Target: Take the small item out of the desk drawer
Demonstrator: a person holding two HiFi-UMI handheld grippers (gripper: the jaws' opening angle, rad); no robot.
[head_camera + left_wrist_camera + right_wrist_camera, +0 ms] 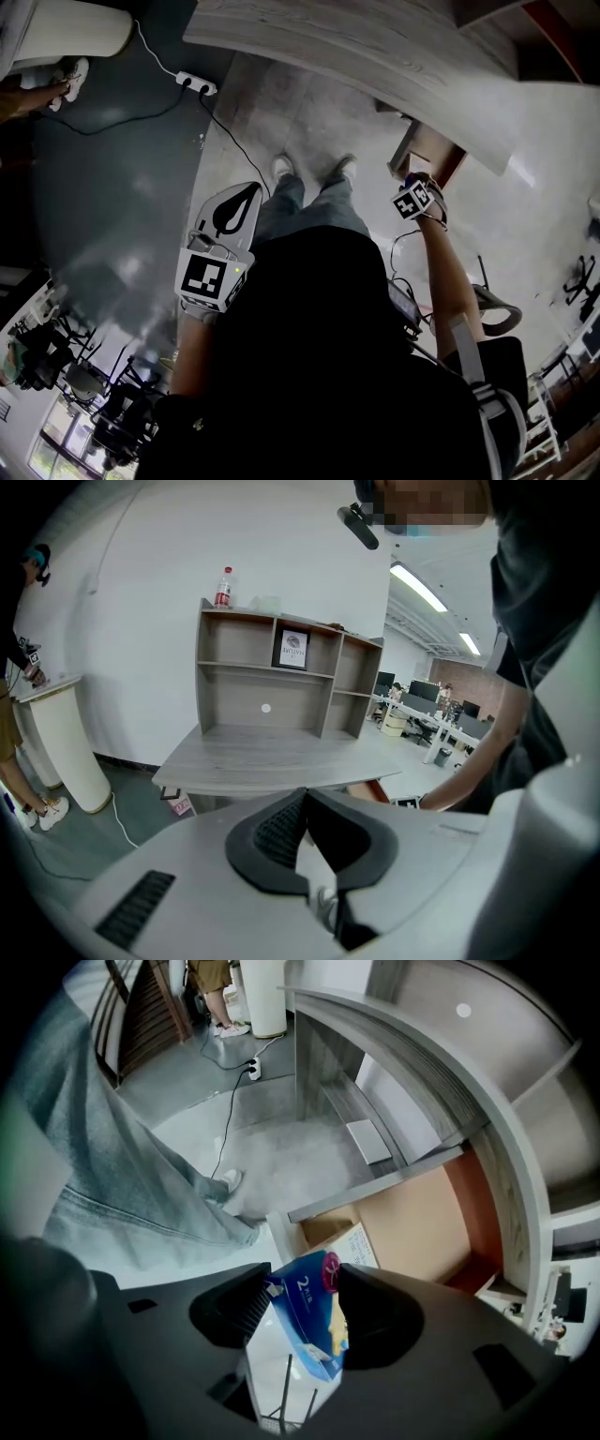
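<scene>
A small blue box (311, 1324) is pinched between the jaws of my right gripper (305, 1281), which is shut on it just above the open desk drawer (422, 1218). The drawer's brown inside shows, with a white printed sheet (364, 1244) at its near corner. In the head view my right gripper (417, 199) is held out beside the drawer (433, 150) under the grey desk top (375, 56). My left gripper (234, 211) hangs lower at the left, away from the desk, with its jaws shut and empty. In its own view the left gripper (305, 797) faces the desk (272, 757).
A shelf unit (272, 682) on the desk carries a bottle (223, 588) and a framed picture (292, 650). A power strip (197, 84) and its cable lie on the floor to the left. A white pedestal (66, 28) stands far left. An office chair (497, 314) is at my right.
</scene>
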